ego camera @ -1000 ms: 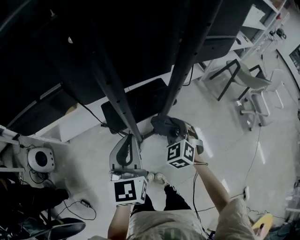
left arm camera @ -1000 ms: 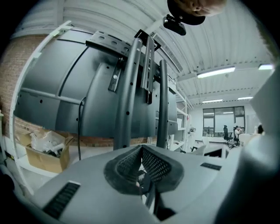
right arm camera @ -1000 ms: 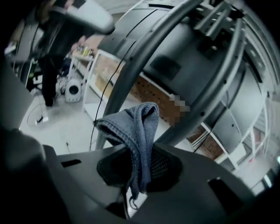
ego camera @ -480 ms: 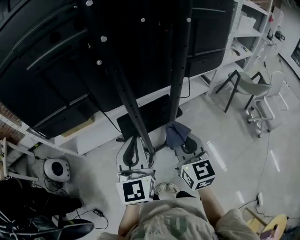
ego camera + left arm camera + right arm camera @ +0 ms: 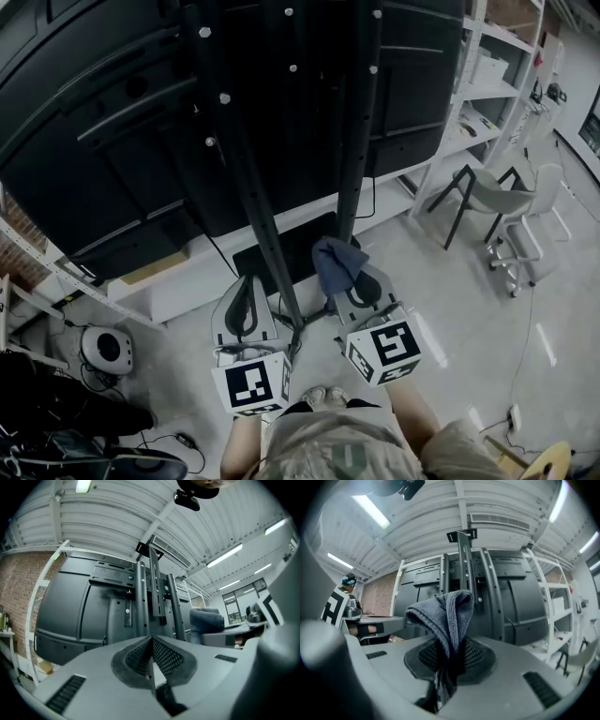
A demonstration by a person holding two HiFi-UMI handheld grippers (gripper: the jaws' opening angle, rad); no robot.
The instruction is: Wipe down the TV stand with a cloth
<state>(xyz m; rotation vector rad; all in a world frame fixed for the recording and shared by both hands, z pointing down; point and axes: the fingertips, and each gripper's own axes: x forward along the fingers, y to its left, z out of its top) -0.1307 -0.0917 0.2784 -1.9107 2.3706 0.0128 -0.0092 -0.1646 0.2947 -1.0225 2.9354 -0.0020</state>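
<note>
The TV stand is black, with two upright posts (image 5: 352, 141) carrying a dark TV back and a flat base (image 5: 281, 246) on the floor. My right gripper (image 5: 349, 281) is shut on a grey-blue cloth (image 5: 333, 262), which stands up from the jaws just in front of the right post. In the right gripper view the cloth (image 5: 446, 616) folds over above the right gripper (image 5: 450, 654), with the post (image 5: 464, 564) behind it. My left gripper (image 5: 246, 291) is shut and holds nothing, low beside the left post (image 5: 246, 187). The left gripper (image 5: 151, 644) points up at the posts (image 5: 143, 602).
White shelving (image 5: 489, 84) stands at the right with a grey chair (image 5: 487, 183) and an office chair (image 5: 530, 239) in front of it. A low white shelf (image 5: 159, 281) runs behind the stand. A round white device (image 5: 105, 349) and cables lie on the floor at the left.
The head view has swung up the stand. My right gripper has drawn the cloth back from the foot of the right post and slightly left. The left gripper stays shut.
</note>
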